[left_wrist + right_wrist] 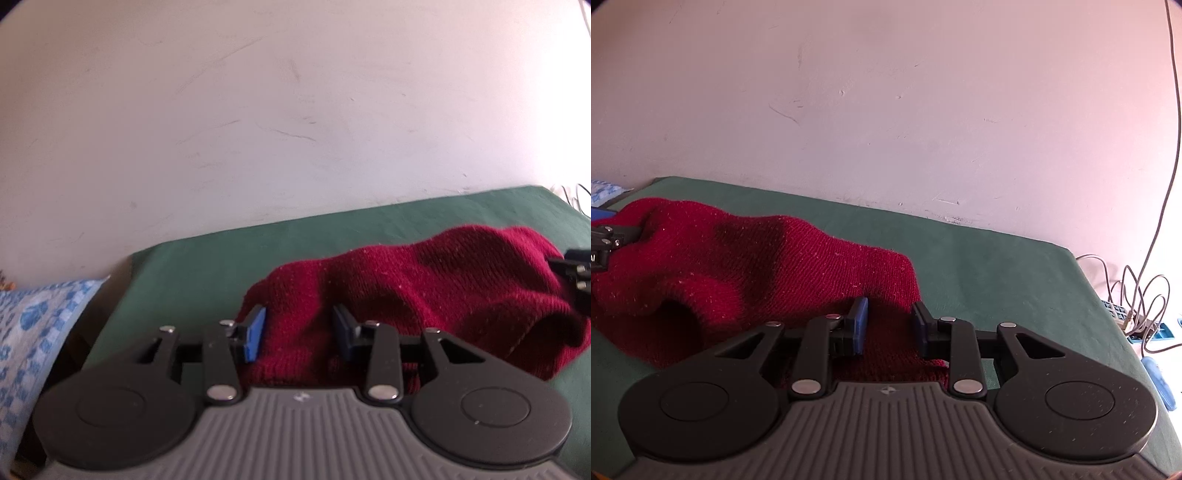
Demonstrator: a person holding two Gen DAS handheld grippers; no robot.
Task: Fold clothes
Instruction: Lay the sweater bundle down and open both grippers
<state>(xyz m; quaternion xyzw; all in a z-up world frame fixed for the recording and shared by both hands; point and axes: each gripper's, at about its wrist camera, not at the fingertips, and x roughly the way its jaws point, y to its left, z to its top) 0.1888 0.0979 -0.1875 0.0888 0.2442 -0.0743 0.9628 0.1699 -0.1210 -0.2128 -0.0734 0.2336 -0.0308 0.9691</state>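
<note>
A dark red knitted garment (424, 288) lies bunched on the green cloth-covered surface (207, 269). My left gripper (299, 326) is at the garment's left end, its blue pads (255, 334) shut on a fold of the knit. My right gripper (889, 319) holds the garment's (746, 266) right end the same way, with red knit filling the gap between its pads (860, 325). Each gripper shows at the edge of the other's view: the right one (576, 275), the left one (607, 238). The garment sags between the two grips.
A pale scuffed wall (258, 110) rises right behind the green surface. A blue patterned cloth (29, 325) lies off its left edge. Past the right edge lie a power strip with tangled white cables (1130, 306) and a blue object (1160, 380).
</note>
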